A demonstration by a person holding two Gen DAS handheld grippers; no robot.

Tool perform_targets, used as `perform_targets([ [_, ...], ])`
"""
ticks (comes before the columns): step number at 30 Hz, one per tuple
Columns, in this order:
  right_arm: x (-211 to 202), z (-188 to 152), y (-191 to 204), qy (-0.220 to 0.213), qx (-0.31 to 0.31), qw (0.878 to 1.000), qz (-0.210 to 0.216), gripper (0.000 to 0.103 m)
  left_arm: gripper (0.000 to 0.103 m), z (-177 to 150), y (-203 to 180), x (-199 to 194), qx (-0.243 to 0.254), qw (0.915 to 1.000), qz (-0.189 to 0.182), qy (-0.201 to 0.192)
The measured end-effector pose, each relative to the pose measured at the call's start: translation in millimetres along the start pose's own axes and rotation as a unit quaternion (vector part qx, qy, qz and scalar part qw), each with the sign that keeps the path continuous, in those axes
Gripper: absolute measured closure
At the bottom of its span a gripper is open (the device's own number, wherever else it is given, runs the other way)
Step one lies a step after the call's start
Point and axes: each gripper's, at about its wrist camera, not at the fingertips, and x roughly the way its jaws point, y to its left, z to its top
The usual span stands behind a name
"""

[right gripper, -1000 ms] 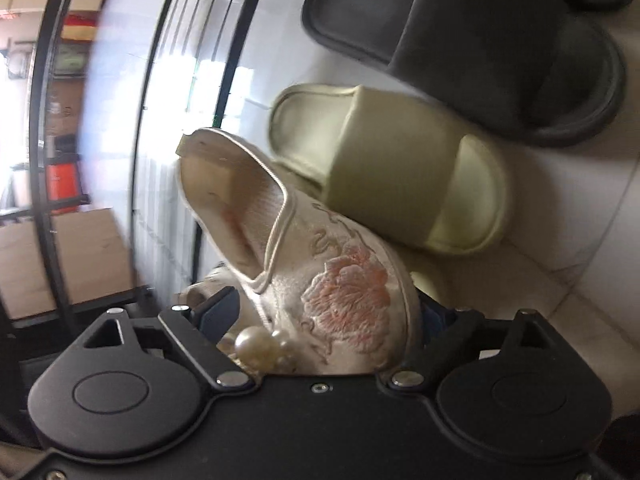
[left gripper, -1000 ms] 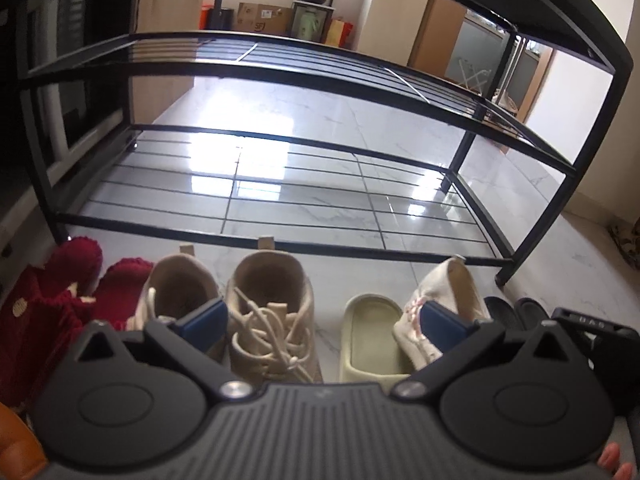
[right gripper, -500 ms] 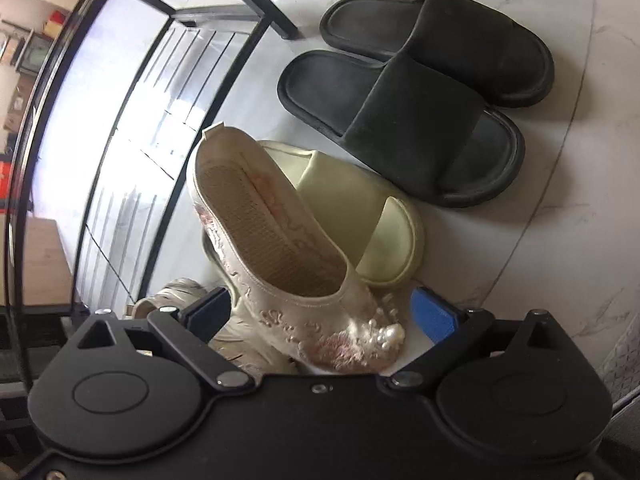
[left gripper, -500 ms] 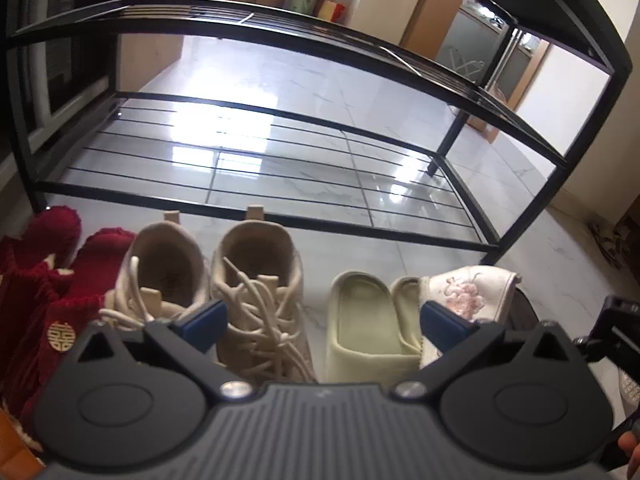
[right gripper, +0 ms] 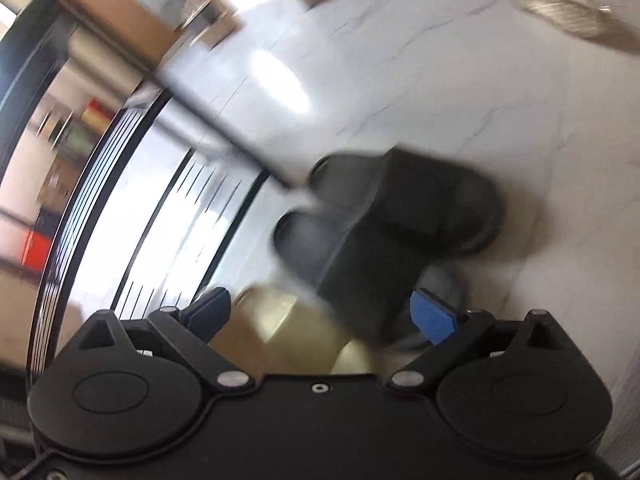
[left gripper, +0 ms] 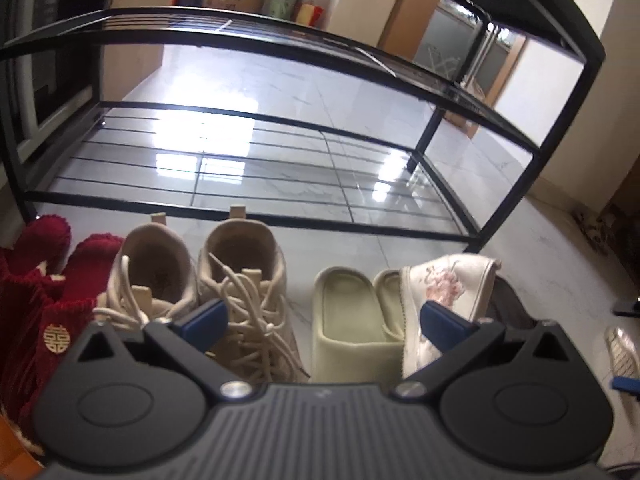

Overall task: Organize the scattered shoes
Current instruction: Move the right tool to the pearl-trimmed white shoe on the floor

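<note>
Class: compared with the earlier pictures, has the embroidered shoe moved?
Yes. The embroidered shoe has tipped from upright to lie across the yellow slides.

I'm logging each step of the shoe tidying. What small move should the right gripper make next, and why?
Probably swing toward the lone pale shoe on the marble floor: the right gripper is open and empty, and the cream embroidered floral shoe already lies beside the pale yellow slides.

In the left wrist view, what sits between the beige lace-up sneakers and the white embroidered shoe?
The pair of pale green slides: they sit right of the sneakers, and the embroidered shoe leans against their right side. Left wrist view shows it.
</note>
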Motion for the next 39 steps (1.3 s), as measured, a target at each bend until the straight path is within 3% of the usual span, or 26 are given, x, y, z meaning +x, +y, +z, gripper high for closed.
perform_targets([
  [3, 6, 15, -35, -0.003, 0.037, 0.999, -0.008, 0.005, 0.001, -2, -13, 7, 0.03, 0.9995, 0.012, -0.002],
  [9, 26, 46, -116, -0.026, 0.084, 0.992, -0.087, 0.005, 0.001, 0, -66, 18, 0.129, 0.9914, 0.011, -0.015],
  [16, 31, 63, -187, -0.033, 0.151, 0.986, -0.067, 0.005, 0.001, 3, -116, 51, 0.181, 0.9832, 0.0, 0.023],
  [19, 30, 69, -208, -0.031, 0.156, 0.985, -0.065, 0.005, 0.001, 0, -128, 63, 0.19, 0.9812, 0.013, 0.032],
  [21, 28, 79, -219, -0.041, 0.145, 0.985, -0.082, 0.007, 0.001, -4, -131, 72, 0.196, 0.9785, 0.055, 0.034],
  [23, 25, 92, -225, -0.063, 0.126, 0.983, -0.114, 0.009, 0.001, -5, -133, 76, 0.2, 0.976, 0.079, 0.032],
  [25, 19, 117, -236, -0.123, 0.097, 0.978, -0.135, 0.009, 0.001, -3, -132, 74, 0.2, 0.9753, 0.093, 0.02],
  [28, 13, 149, -254, -0.199, 0.092, 0.961, -0.171, 0.009, 0.001, -1, -133, 72, 0.199, 0.9756, 0.093, 0.008],
  [32, 23, 189, -269, -0.248, 0.052, 0.936, -0.246, 0.009, 0.001, 2, -147, 73, 0.21, 0.9714, 0.111, 0.0],
  [35, 32, 214, -288, -0.245, 0.095, 0.945, -0.196, 0.008, 0.001, 6, -158, 73, 0.216, 0.9714, 0.1, -0.001],
  [37, 38, 230, -314, -0.241, 0.204, 0.945, -0.091, 0.007, 0.001, 8, -162, 73, 0.214, 0.9722, 0.094, -0.004],
  [39, 48, 240, -329, -0.228, 0.271, 0.935, -0.023, 0.005, 0.001, 14, -161, 73, 0.199, 0.9762, 0.087, -0.006],
])
